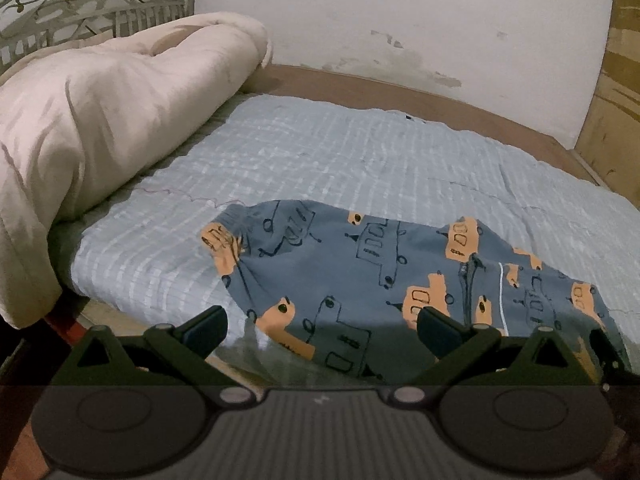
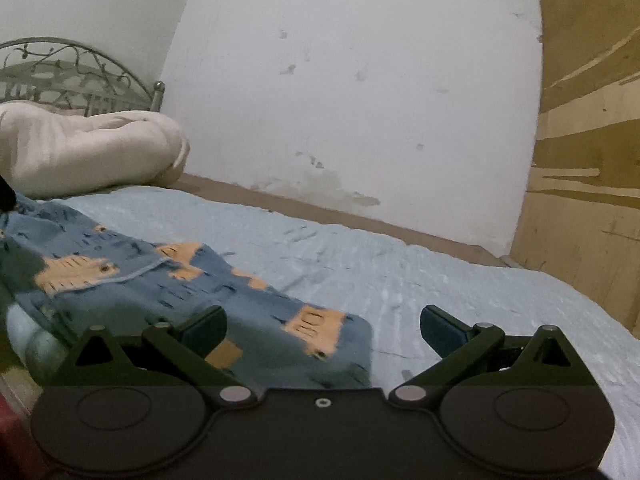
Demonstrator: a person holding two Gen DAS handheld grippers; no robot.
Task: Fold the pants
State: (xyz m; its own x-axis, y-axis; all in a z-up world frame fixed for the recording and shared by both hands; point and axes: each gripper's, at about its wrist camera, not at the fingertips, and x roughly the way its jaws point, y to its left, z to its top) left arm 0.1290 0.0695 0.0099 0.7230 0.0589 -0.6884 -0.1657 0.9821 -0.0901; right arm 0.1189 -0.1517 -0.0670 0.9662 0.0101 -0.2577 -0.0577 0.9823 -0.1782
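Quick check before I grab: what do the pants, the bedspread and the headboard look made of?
Pants: soft knit, likely cotton jersey; matte, printed with orange vehicles, and they wrinkle limply.
Bedspread: light blue quilted or seersucker-like fabric, judging by its puckered grid texture; matte.
Headboard: metal, probably wrought iron; thin scrolled bars with a dull silvery-grey finish.
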